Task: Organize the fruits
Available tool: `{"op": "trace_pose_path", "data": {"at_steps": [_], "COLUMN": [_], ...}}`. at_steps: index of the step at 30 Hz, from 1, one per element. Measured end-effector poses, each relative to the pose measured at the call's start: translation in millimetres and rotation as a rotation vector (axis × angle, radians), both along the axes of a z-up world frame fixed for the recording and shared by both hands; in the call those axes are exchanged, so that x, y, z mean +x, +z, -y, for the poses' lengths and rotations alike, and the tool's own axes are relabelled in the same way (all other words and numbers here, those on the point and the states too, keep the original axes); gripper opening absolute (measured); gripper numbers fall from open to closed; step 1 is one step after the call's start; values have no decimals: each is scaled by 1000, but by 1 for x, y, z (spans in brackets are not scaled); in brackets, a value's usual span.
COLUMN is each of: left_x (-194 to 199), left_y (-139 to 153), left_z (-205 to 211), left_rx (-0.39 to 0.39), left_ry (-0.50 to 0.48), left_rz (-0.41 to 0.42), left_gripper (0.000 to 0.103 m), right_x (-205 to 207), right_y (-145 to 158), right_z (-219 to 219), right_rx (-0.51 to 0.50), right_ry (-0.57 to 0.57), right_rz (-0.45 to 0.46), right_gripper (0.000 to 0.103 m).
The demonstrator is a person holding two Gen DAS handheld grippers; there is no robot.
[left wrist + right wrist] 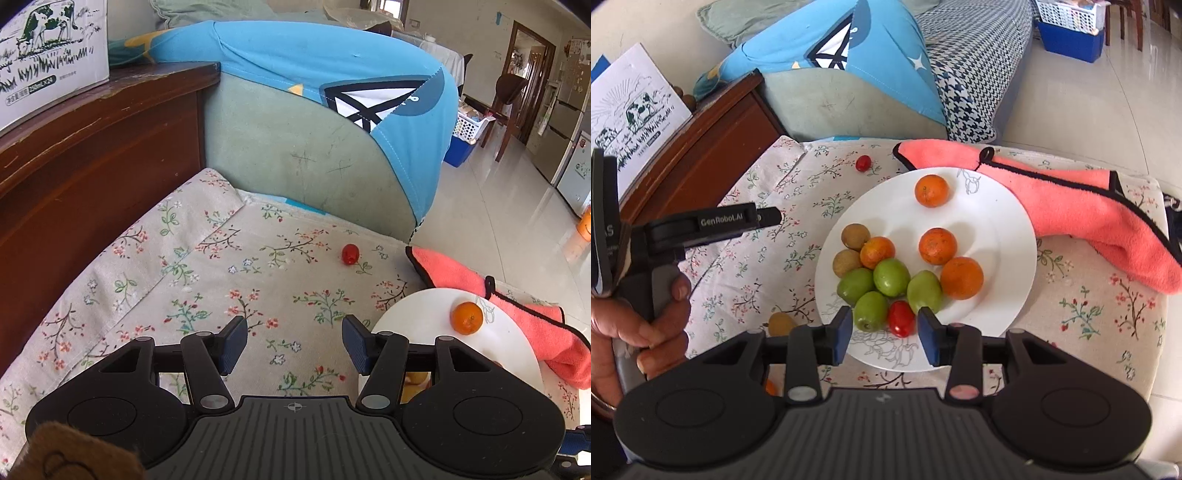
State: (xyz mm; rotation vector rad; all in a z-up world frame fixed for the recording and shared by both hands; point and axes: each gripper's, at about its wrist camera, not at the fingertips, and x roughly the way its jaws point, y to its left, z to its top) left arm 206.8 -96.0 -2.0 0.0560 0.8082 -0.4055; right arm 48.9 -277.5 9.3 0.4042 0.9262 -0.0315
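Observation:
A white plate (pixel 1004 236) on the floral cloth holds several oranges (pixel 931 190), several green fruits (pixel 891 277), two brown longans (pixel 855 236) and a red cherry tomato (pixel 901 318). My right gripper (pixel 884 334) is open above the plate's near rim, its jaws on either side of that tomato, apart from it. A second cherry tomato (pixel 350 253) (pixel 863 163) lies alone on the cloth. A brown fruit (pixel 780 323) lies on the cloth left of the plate. My left gripper (pixel 293 341) is open and empty over the cloth, left of the plate (pixel 413 314).
A pink towel (pixel 1082 214) lies along the plate's far right side. A wooden cabinet (pixel 92 158) with a milk carton box (pixel 48 55) stands to the left. A sofa with a blue cloth (pixel 314 74) is behind. The tiled floor (pixel 517 206) drops off to the right.

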Motion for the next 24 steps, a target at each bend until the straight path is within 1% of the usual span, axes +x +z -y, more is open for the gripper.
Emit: {"op": "trace_pose_path", "data": {"at_steps": [2,3,4,6,8,11,14,16,19,20,24], "left_x": [12,18,24,36,49,61,70,72,75,76,82], "left_y": [-8,-11,-15,-21,-28,-35,-41,-43,-45,-46,-52], "left_z": [11,16,21,29,37,50,64,73,82,84,93], "left_rx": [21,30,34,27,15,14,29,46,39,41,53], "left_ry": [-12,-14,-17,-26,-32,-57,-100,-128,-158,-164,-178], "left_rz": [12,22,32,39,45,65,81,96,101,97,75], "left_gripper": [55,55,55,55,53,51,49,48,47,42,33], "right_x": [8,12,16,21,23,23,22,22,24,24,24], "right_y": [-4,-7,-8,-9,-9,-9,-10,-12,-15,-15,-12], "right_z": [3,7,12,23,32,40,37,37,37,37,35], "right_rx": [-66,-100,-110,-98,-94,-30,-53,-49,-35,-32,-32], "right_ry": [48,51,45,49,25,9,10,5,-18,-22,-30], "right_rz": [16,24,31,67,73,76,85,82,64,64,76], "right_gripper": [39,40,40,40,41,40,41,41,41,41,41]}}
